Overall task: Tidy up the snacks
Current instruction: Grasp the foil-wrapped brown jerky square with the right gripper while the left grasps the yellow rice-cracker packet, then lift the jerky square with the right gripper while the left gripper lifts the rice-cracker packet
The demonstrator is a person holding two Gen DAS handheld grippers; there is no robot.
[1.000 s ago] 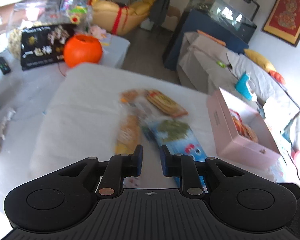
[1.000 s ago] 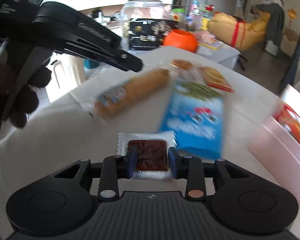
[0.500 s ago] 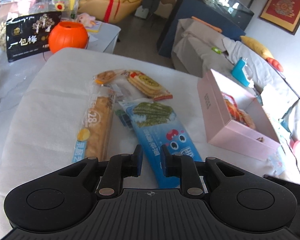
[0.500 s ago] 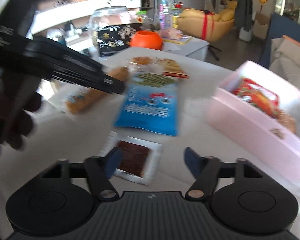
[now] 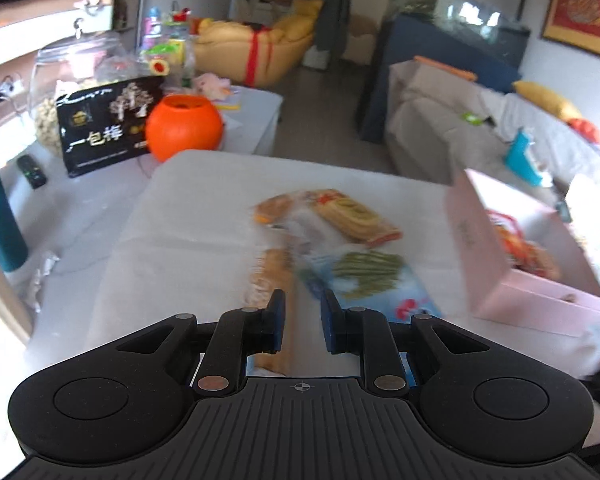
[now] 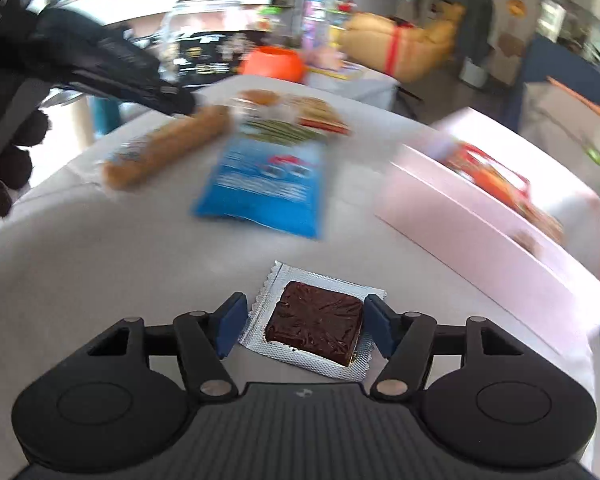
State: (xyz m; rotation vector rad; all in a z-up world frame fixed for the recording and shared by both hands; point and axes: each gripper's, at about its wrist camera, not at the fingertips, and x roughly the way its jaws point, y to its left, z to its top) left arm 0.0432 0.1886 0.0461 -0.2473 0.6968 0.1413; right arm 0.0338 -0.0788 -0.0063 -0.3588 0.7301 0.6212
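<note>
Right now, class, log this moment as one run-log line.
right gripper: closing around brown square packet on table | left gripper: shut, empty | pink box: open, holds snacks

- The table [image 6: 100, 264] wears a matt white cloth.
- The near packet [image 6: 312, 320] is crinkled silver foil with serrated edges; a glossy clear film covers its dark brown square.
- The blue bag [image 6: 268, 188] looks like glossy plastic film.
- The box [image 6: 480, 232], on the right, is smooth matt pink card.
- The right gripper [image 6: 306, 324] is matt black plastic with a ribbed body; its fingers [image 6: 230, 320] carry blue pads.
- The pumpkin [image 5: 184, 128], far left, is smooth orange plastic with a slight sheen.
- The jar [image 5: 76, 72] behind it looks like clear glass.
</note>
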